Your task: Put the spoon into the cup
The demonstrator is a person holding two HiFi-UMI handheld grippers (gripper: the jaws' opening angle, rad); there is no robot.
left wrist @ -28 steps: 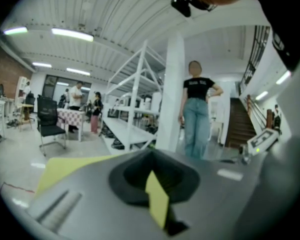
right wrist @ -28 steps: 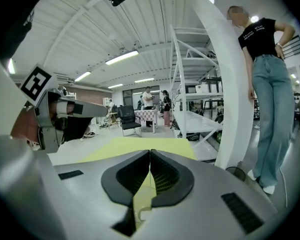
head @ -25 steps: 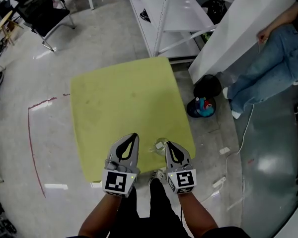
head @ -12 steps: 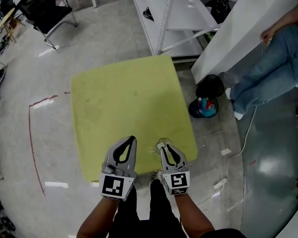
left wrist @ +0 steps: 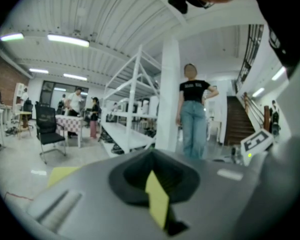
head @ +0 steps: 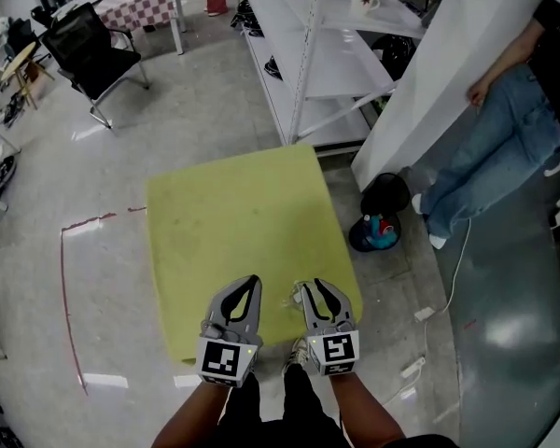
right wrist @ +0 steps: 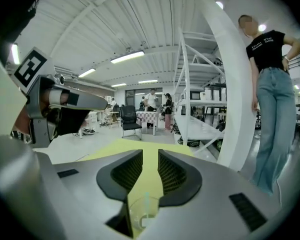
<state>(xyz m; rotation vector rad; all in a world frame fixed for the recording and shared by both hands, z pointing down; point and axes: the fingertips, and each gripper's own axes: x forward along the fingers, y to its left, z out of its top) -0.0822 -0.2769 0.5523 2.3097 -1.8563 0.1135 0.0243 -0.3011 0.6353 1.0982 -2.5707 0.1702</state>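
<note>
Near the front edge of the yellow table (head: 233, 213), hardly differs from a second ago. Holds right gripper (head: 310, 286) slightly parted over the cup (right wrist: 135, 215), gripping nothing; left gripper (head: 253, 280) closed, empty. Shows spoon (right wrist: 145, 201) apparently standing inside already, so probably finished.

nothing legible reaches me from this scene. the left gripper (head: 251, 281) and right gripper (head: 304, 289) carry the left cube (head: 226, 360) and right cube (head: 334, 349), each showing a black-and-white square code, no letters or digits. a standing person (right wrist: 270, 114) wears a black t-shirt (right wrist: 267, 44) with pale print, too small to read.
</note>
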